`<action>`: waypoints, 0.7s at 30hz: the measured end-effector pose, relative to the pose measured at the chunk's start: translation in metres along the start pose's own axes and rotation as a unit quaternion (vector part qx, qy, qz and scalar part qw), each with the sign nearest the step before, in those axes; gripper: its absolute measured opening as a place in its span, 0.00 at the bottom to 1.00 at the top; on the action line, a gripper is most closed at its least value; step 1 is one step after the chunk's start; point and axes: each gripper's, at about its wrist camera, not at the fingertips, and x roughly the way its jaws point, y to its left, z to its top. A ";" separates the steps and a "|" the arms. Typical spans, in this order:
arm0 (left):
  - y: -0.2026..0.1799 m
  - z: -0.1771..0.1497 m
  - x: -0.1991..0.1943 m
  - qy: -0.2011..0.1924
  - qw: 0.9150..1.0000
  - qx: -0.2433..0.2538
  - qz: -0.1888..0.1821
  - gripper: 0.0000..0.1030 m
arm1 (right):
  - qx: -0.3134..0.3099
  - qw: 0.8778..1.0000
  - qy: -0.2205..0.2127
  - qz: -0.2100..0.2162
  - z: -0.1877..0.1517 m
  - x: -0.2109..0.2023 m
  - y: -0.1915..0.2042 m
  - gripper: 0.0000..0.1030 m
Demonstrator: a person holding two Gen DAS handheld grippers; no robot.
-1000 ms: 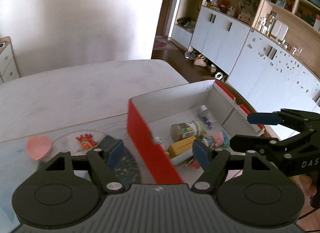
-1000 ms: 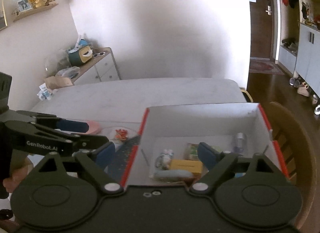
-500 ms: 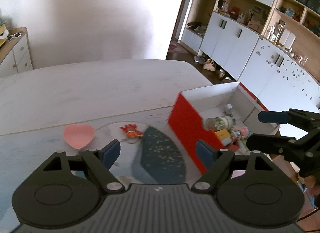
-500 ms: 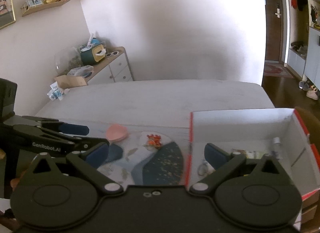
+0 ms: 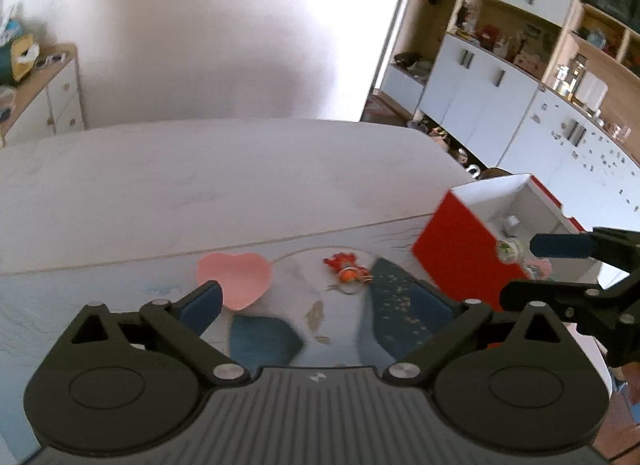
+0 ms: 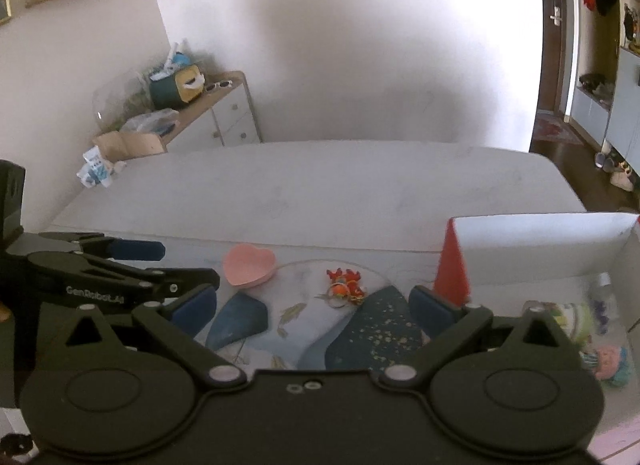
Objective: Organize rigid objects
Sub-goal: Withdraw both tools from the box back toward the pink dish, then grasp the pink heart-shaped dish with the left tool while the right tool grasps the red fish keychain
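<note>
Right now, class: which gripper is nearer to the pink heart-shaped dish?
Left. The left gripper hangs just before the pink heart-shaped dish, one pad beside it. The right gripper sits farther right, nearer the red box.

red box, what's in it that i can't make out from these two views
- Left wrist view: the red box wall and the right tool hide most of the inside; only a jar top and a pink bit show.
- Right wrist view: the right tool's own linkage covers the box floor; the jar and doll are blurred, and the frame edge cuts off the box's right end.
</note>
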 end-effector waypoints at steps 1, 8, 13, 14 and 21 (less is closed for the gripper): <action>0.007 -0.001 0.004 0.001 1.000 -0.008 0.001 0.98 | -0.003 1.000 0.003 -0.010 0.001 0.007 0.002 0.99; 0.037 -0.009 0.036 -0.010 0.999 -0.026 0.039 0.98 | -0.010 0.998 0.037 -0.047 0.007 0.053 0.005 0.99; 0.047 -0.016 0.063 -0.001 0.998 -0.029 0.051 0.98 | -0.015 0.995 0.078 -0.055 0.011 0.089 0.001 0.99; 0.048 -0.017 0.068 0.001 0.998 -0.029 0.051 0.98 | -0.014 0.995 0.083 -0.056 0.012 0.096 0.000 0.99; 0.051 -0.018 0.094 0.001 0.998 -0.019 0.057 0.98 | -0.014 0.991 0.118 -0.065 0.015 0.134 -0.009 0.98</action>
